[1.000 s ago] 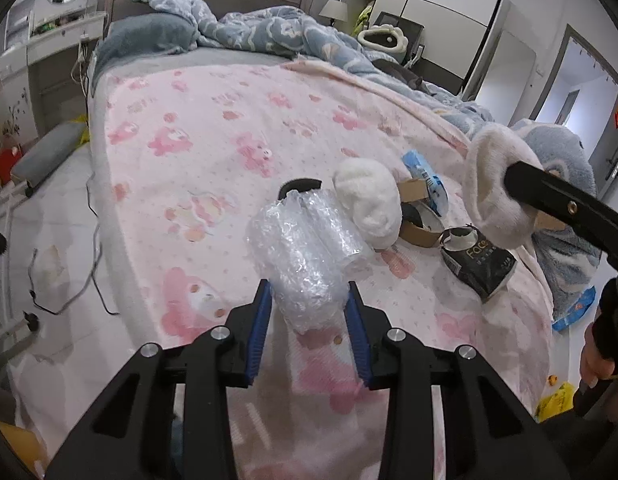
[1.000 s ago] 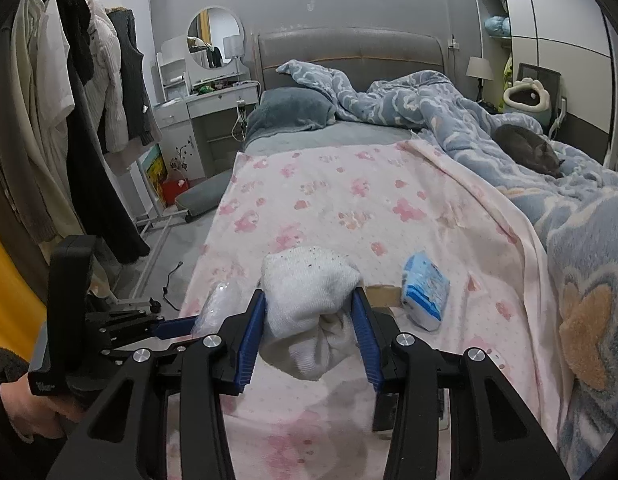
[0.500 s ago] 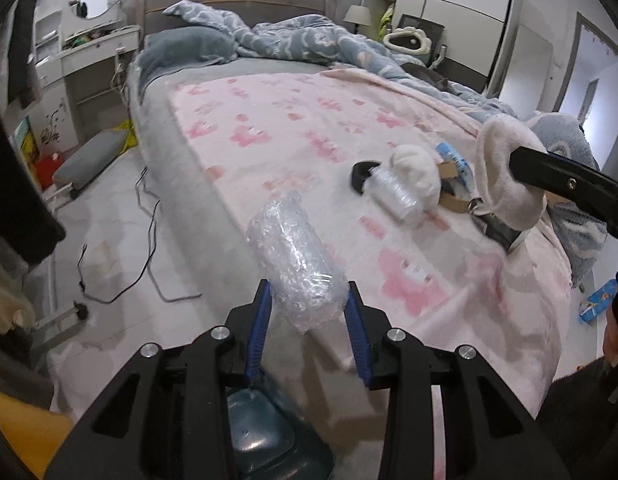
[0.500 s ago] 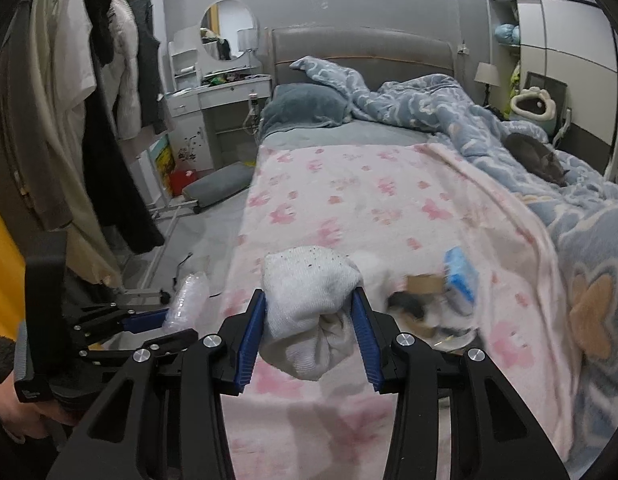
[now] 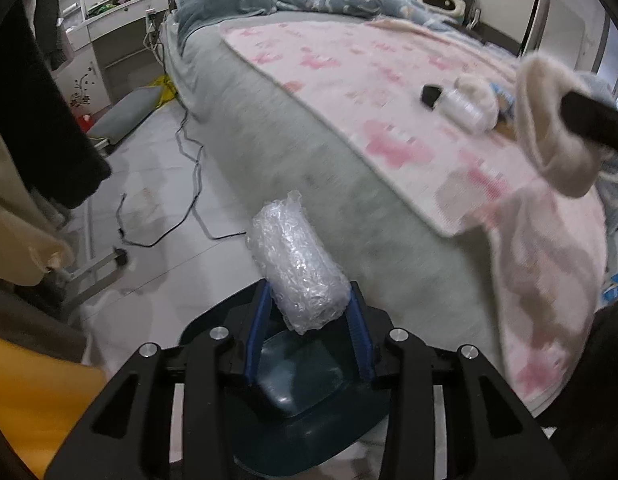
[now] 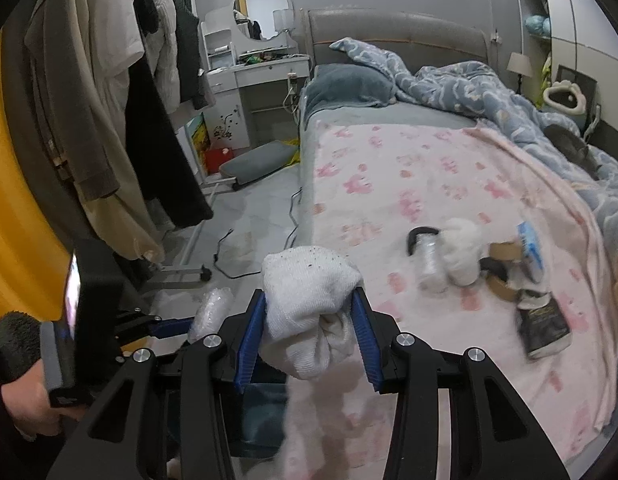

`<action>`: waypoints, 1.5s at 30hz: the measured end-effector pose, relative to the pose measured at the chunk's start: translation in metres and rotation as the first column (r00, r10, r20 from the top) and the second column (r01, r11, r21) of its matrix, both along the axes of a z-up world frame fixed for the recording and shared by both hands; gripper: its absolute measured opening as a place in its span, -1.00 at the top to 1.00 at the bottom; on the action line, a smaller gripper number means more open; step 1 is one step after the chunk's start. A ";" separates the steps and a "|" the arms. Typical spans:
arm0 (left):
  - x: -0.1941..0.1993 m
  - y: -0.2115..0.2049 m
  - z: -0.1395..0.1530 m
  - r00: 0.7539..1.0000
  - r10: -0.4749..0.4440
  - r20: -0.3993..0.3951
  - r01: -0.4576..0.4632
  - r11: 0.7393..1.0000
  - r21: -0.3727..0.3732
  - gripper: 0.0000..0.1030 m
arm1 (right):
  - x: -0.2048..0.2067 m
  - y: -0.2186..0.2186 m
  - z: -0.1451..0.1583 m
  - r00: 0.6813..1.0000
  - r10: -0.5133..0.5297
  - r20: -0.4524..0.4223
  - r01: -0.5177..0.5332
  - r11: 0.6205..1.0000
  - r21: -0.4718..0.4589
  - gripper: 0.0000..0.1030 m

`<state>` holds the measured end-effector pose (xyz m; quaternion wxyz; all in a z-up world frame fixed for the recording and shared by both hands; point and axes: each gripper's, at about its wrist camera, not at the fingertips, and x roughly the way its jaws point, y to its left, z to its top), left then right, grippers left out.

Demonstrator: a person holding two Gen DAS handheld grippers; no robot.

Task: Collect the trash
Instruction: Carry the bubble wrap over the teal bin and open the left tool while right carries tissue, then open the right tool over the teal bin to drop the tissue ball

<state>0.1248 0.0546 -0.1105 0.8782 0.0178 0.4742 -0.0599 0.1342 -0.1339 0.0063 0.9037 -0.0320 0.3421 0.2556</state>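
My left gripper (image 5: 309, 324) is shut on a roll of clear bubble wrap (image 5: 297, 264), which hangs over a dark teal bin (image 5: 309, 392) on the floor beside the bed. My right gripper (image 6: 309, 328) is shut on a white sock (image 6: 309, 304); the same sock (image 5: 553, 132) shows at the right of the left wrist view. The left gripper (image 6: 169, 326) with its bubble wrap (image 6: 211, 310) appears low left in the right wrist view, with the bin (image 6: 265, 404) below my right fingers. More litter lies on the pink sheet: a clear plastic bottle (image 6: 427, 264), another white sock (image 6: 463, 252), a blue packet (image 6: 529, 248) and a black pouch (image 6: 543, 328).
The bed (image 5: 309, 152) with a pink patterned sheet (image 6: 429, 184) fills the right side. Black cables (image 5: 189, 200) trail over the tiled floor. Clothes on a rack (image 6: 121, 120) hang at left, near a white dresser (image 6: 261, 92). A person's hand (image 6: 33, 404) holds the left gripper.
Both grippers have swung left off the bed with their loads, out over the floor. The teal bin has come into view under the left gripper.
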 end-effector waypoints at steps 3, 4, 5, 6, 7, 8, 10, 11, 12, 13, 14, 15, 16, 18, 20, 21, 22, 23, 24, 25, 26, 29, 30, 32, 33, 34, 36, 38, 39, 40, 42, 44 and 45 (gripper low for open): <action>-0.004 0.010 -0.015 0.999 0.009 -0.051 -0.009 1.000 0.013 0.20 | -0.003 0.017 -0.001 1.000 0.023 -0.012 -0.023 1.000 0.005 0.15; -0.004 0.014 -0.019 0.998 0.010 -0.065 -0.010 1.000 0.013 0.20 | -0.004 0.023 -0.002 0.999 0.033 -0.016 -0.033 0.999 0.002 0.14; -0.004 0.017 -0.025 0.996 0.010 -0.088 -0.009 1.000 0.011 0.20 | -0.004 0.027 -0.003 0.999 0.041 -0.019 -0.041 0.999 0.000 0.15; -0.005 0.021 -0.030 0.994 0.011 -0.111 -0.010 1.000 0.008 0.20 | -0.004 0.031 -0.004 0.999 0.047 -0.023 -0.047 0.999 0.000 0.15; -0.005 0.023 -0.035 0.992 0.013 -0.129 -0.013 1.000 0.007 0.19 | -0.003 0.037 -0.007 0.998 0.055 -0.033 -0.055 0.998 0.002 0.15; -0.005 0.025 -0.039 0.989 0.015 -0.144 -0.014 1.000 0.006 0.18 | -0.001 0.040 -0.008 0.997 0.059 -0.042 -0.059 0.998 0.006 0.14; -0.006 0.032 -0.050 0.983 0.019 -0.184 -0.019 1.000 0.001 0.18 | 0.004 0.047 -0.013 0.996 0.063 -0.067 -0.062 0.998 0.012 0.14; -0.006 0.033 -0.054 0.980 0.020 -0.197 -0.021 1.000 -0.003 0.18 | 0.005 0.049 -0.014 0.995 0.064 -0.077 -0.063 0.998 0.016 0.14; -0.007 0.037 -0.059 0.976 0.022 -0.217 -0.026 1.000 -0.014 0.18 | 0.008 0.050 -0.016 0.994 0.065 -0.089 -0.064 0.998 0.021 0.14; -0.009 0.038 -0.062 0.974 0.023 -0.226 -0.028 0.999 -0.020 0.18 | 0.010 0.054 -0.018 0.992 0.068 -0.102 -0.066 0.998 0.023 0.14; -0.010 0.040 -0.064 0.971 0.024 -0.237 -0.031 0.999 -0.025 0.18 | 0.011 0.058 -0.020 0.992 0.072 -0.108 -0.070 0.997 0.020 0.14; -0.011 0.043 -0.067 0.968 0.025 -0.249 -0.034 0.999 -0.031 0.18 | 0.012 0.060 -0.021 0.991 0.075 -0.112 -0.074 0.997 0.016 0.14; -0.012 0.044 -0.068 0.967 0.025 -0.255 -0.035 0.999 -0.037 0.18 | 0.013 0.065 -0.024 0.989 0.083 -0.120 -0.083 0.997 0.008 0.14; -0.015 0.047 -0.071 0.962 0.022 -0.272 -0.037 0.998 -0.052 0.11 | 0.015 0.075 -0.030 0.985 0.102 -0.142 -0.104 0.995 -0.008 0.14; -0.016 0.049 -0.072 0.959 0.019 -0.281 -0.037 0.997 -0.061 -0.08 | 0.017 0.083 -0.036 0.981 0.114 -0.155 -0.119 0.993 -0.024 0.14; -0.018 0.052 -0.073 0.957 0.019 -0.290 -0.040 0.997 -0.069 -0.19 | 0.017 0.087 -0.039 0.980 0.119 -0.161 -0.126 0.992 -0.033 0.14; -0.018 0.053 -0.074 0.954 0.017 -0.300 -0.042 0.996 -0.077 -0.21 | 0.018 0.091 -0.043 0.978 0.122 -0.170 -0.132 0.990 -0.045 0.14; -0.019 0.055 -0.075 0.951 0.015 -0.310 -0.043 0.995 -0.087 -0.22 | 0.019 0.095 -0.047 0.976 0.124 -0.177 -0.136 0.989 -0.055 0.14; -0.021 0.056 -0.076 0.950 0.014 -0.313 -0.043 0.996 -0.083 -0.22 | 0.019 0.097 -0.050 0.976 0.124 -0.180 -0.137 0.989 -0.061 0.14; -0.021 0.058 -0.076 0.949 0.016 -0.314 -0.043 0.996 -0.078 -0.24 | 0.020 0.101 -0.054 0.974 0.126 -0.190 -0.142 0.987 -0.072 0.14; -0.023 0.060 -0.076 0.949 0.021 -0.314 -0.047 0.996 -0.075 -0.28 | 0.022 0.103 -0.057 0.972 0.128 -0.198 -0.145 0.986 -0.077 0.14; -0.025 0.066 -0.073 0.950 0.038 -0.309 -0.068 0.994 -0.089 -0.38 | 0.025 0.111 -0.068 0.965 0.135 -0.224 -0.160 0.982 -0.100 0.14; -0.026 0.068 -0.071 0.953 0.042 -0.301 -0.072 0.993 -0.091 -0.38 | 0.025 0.114 -0.072 0.963 0.137 -0.233 -0.166 0.980 -0.111 0.15; -0.027 0.074 -0.067 0.957 0.050 -0.286 -0.082 0.992 -0.099 -0.39 | 0.026 0.120 -0.079 0.959 0.141 -0.247 -0.177 0.976 -0.128 0.15; -0.028 0.077 -0.064 0.959 0.057 -0.277 -0.090 0.990 -0.109 -0.40 | 0.026 0.122 -0.082 0.957 0.144 -0.252 -0.182 0.974 -0.136 0.15; -0.028 0.082 -0.062 0.961 0.064 -0.268 -0.100 0.987 -0.123 -0.40 | 0.026 0.126 -0.087 0.954 0.147 -0.260 -0.190 0.970 -0.150 0.15; -0.030 0.089 -0.057 0.964 0.079 -0.252 -0.118 0.982 -0.145 -0.40 | 0.027 0.130 -0.092 0.951 0.150 -0.272 -0.200 0.966 -0.165 0.15; -0.031 0.097 -0.050 0.968 0.095 -0.233 -0.137 0.976 -0.170 -0.43 | 0.028 0.136 -0.100 0.946 0.153 -0.287 -0.211 0.960 -0.183 0.15; -0.030 0.099 -0.048 0.968 0.101 -0.228 -0.143 0.974 -0.178 -0.48 | 0.028 0.138 -0.103 0.943 0.155 -0.293 -0.216 0.958 -0.191 0.15; -0.031 0.102 -0.045 0.970 0.107 -0.220 -0.150 0.970 -0.190 -0.50 | 0.028 0.141 -0.107 0.941 0.156 -0.299 -0.222 0.954 -0.200 0.15; -0.032 0.108 -0.040 0.971 0.113 -0.209 -0.158 0.963 -0.217 -0.50 | 0.030 0.147 -0.116 0.939 0.159 -0.306 -0.234 0.945 -0.227 0.15; -0.033 0.114 -0.035 0.974 0.116 -0.197 -0.164 0.955 -0.248 -0.52 | 0.030 0.151 -0.124 0.935 0.161 -0.315 -0.246 0.937 -0.249 0.15; -0.034 0.117 -0.033 0.974 0.117 -0.192 -0.167 0.950 -0.263 -0.58 | 0.030 0.153 -0.131 0.932 0.160 -0.325 -0.252 0.931 -0.263 0.15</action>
